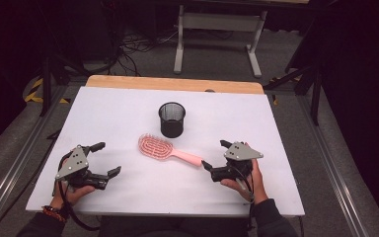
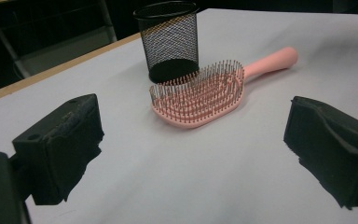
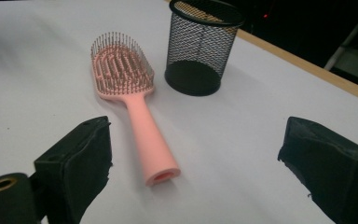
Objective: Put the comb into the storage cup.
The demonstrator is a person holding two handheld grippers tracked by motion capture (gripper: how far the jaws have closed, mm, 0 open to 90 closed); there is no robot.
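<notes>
The pink hairbrush looked light and rigid; its smooth handle, nearest the right gripper, offered the best hold. Both the right and left gripper stood released, grasping nothing.

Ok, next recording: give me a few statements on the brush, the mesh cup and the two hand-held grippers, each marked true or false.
1. The pink hairbrush lies bristles up on the white table. True.
2. The brush stands inside the black mesh cup. False: it lies on the table in front of the cup, and in the right gripper view the cup looks empty.
3. The right hand-held gripper is open, with the brush handle's end close to its jaws. True.
4. The left hand-held gripper is shut on the brush head. False: its jaws are open and hold nothing; the brush lies well off from them.
5. The mesh cup lies on its side. False: it stands upright.
</notes>
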